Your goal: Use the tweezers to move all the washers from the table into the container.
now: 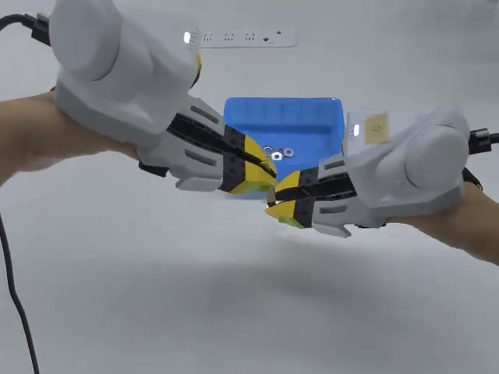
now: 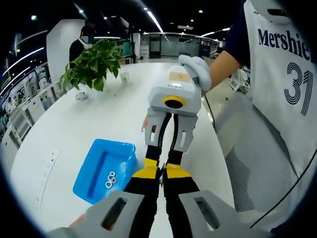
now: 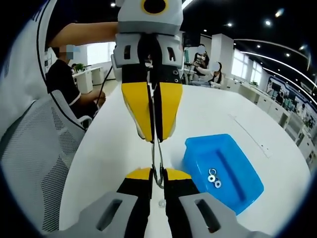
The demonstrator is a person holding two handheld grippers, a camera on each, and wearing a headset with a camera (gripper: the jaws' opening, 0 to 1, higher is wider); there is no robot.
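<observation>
Two handheld grippers meet tip to tip above a white worktop (image 1: 234,296), just in front of a blue container (image 1: 284,117). The left gripper (image 1: 265,173) reaches in from the upper left, angled downward. The right gripper (image 1: 274,201) comes in from the right, nearly level, a bare forearm behind each. In the right gripper view, one pair of thin metal tweezers (image 3: 157,158) spans the short gap between them. The left gripper's yellow-tipped jaws are pressed together on one end, and the right gripper's jaws pinch the other end. Three washers (image 1: 277,153) lie clustered on the container's floor, toward the wall nearest the grippers. One white power strip (image 1: 242,37) sits at the worktop's far side, and one black cable (image 1: 15,296) trails down the left edge.
</observation>
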